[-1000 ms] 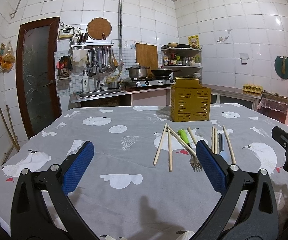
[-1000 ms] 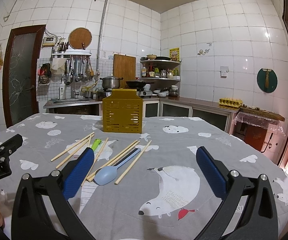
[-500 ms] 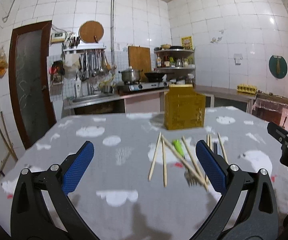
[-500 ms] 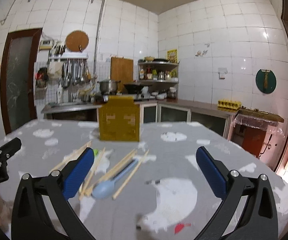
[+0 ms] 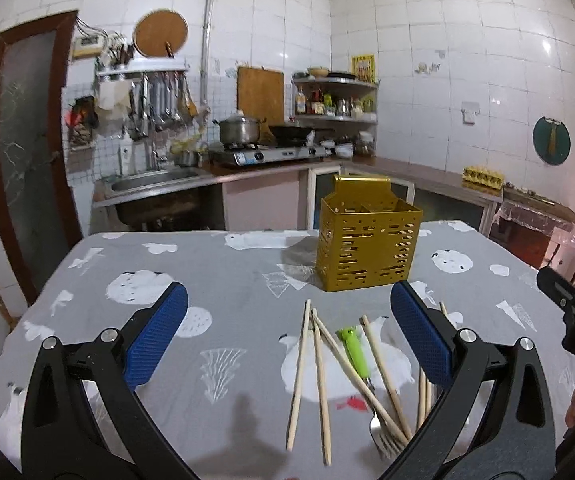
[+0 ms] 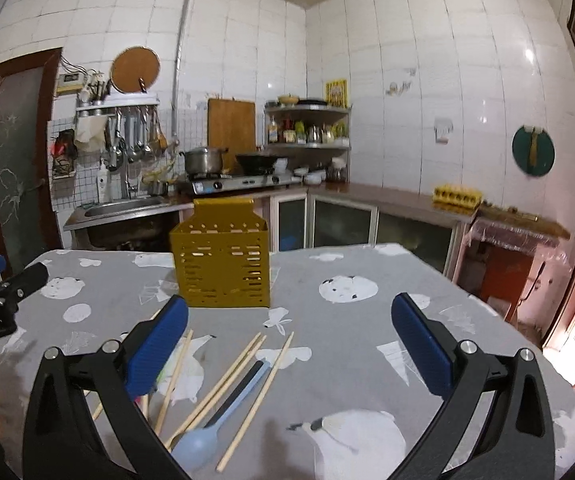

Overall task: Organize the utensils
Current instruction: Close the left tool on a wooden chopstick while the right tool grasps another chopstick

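My left gripper (image 5: 287, 336) hangs wide open above the table (image 5: 215, 288), nothing between its blue pads (image 5: 155, 336). Just ahead of it and a little to the right lie loose chopsticks (image 5: 319, 376), with a green-handled fork (image 5: 355, 356) crossing under them close to my right pad. Farther ahead stands the yellow holder (image 5: 367, 244), upright and well apart from both pads. My right gripper (image 6: 287, 336) is spread open too and holds nothing; more chopsticks (image 6: 227, 372) and a pale blue spoon (image 6: 211, 428) lie below it, toward its left finger (image 6: 155, 344), and the holder stands straight ahead
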The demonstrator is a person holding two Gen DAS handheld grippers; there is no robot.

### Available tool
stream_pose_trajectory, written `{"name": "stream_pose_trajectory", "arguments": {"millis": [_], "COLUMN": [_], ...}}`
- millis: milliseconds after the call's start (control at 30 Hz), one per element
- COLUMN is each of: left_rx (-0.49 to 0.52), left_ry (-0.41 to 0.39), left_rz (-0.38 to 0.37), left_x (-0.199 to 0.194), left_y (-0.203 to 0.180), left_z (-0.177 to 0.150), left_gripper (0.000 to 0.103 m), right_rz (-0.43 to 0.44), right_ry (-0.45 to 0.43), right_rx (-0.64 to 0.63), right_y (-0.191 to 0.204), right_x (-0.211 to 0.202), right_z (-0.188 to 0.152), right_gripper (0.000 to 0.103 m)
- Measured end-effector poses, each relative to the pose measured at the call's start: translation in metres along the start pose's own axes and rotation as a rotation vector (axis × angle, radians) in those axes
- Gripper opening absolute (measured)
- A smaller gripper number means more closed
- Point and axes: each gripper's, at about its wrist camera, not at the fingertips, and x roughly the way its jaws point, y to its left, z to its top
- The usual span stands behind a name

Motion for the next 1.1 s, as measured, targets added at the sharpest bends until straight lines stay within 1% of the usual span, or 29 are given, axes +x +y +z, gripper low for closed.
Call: {"name": "stream_pose_trajectory", "arguments": {"millis": [67, 167, 267, 367, 467, 567, 700, 800, 867, 900, 933, 967, 1000, 1067, 1100], "left_rx": [-0.002, -0.013, -0.020, -0.021, -0.027, -0.018, 0.010, 0.014, 0.036, 0.045, 0.058, 0.062, 0.061, 0.044, 0.031], "left_ry": [0.029, 0.044, 0.062, 0.108, 0.150, 0.184, 0.189, 0.228, 0.254, 0.265, 0.288, 0.308, 0.323, 0.359, 0.373], "left_rz": [-0.015, -0.028, -0.021, -0.024, -0.020, 0.000, 0.024, 0.007, 0.011, 0.013, 0.011, 0.002, -0.004, -0.019, -0.023], "left_x": [0.019, 0.042, 0.063, 0.091, 0.119, 0.143, 0.157, 0.165, 0.171, 0.173, 0.177, 0.180, 0.182, 0.188, 0.190], "left_y": [0.003, 0.007, 0.009, 0.012, 0.016, 0.020, 0.022, 0.020, 0.017, 0.016, 0.014, 0.014, 0.014, 0.018, 0.020], "left_z": [0.009, 0.021, 0.027, 0.030, 0.022, 0.004, -0.012, -0.018, -0.023, -0.025, -0.027, -0.029, -0.029, -0.031, -0.032], "left_gripper": [0.098, 0.098, 0.098, 0.098, 0.098, 0.098, 0.098, 0.098, 0.098, 0.097, 0.096, 0.091, 0.089, 0.087, 0.087], "right_rz": [-0.009, -0.029, -0.057, -0.083, -0.111, -0.122, -0.126, -0.151, -0.165, -0.170, -0.172, -0.170, -0.168, -0.166, -0.168], "right_ry": [0.054, 0.118, 0.161, 0.194, 0.215, 0.217, 0.247, 0.276, 0.304, 0.314, 0.329, 0.341, 0.356, 0.382, 0.392], "right_rx": [0.006, 0.041, 0.074, 0.076, 0.073, 0.071, 0.069, 0.037, 0.012, 0.006, 0.003, 0.003, 0.005, 0.011, 0.012], "right_y": [0.000, -0.004, -0.007, -0.005, -0.006, -0.007, -0.008, -0.003, 0.000, 0.001, 0.001, -0.001, -0.002, -0.003, -0.003], "right_x": [0.021, 0.051, 0.078, 0.107, 0.134, 0.151, 0.162, 0.167, 0.173, 0.174, 0.177, 0.180, 0.183, 0.187, 0.189], "right_z": [0.004, 0.011, 0.017, 0.016, 0.008, -0.004, -0.019, -0.030, -0.036, -0.038, -0.040, -0.041, -0.042, -0.045, -0.046], "right_gripper": [0.099, 0.099, 0.099, 0.099, 0.099, 0.099, 0.099, 0.099, 0.098, 0.097, 0.090, 0.083, 0.081, 0.076, 0.075]}}
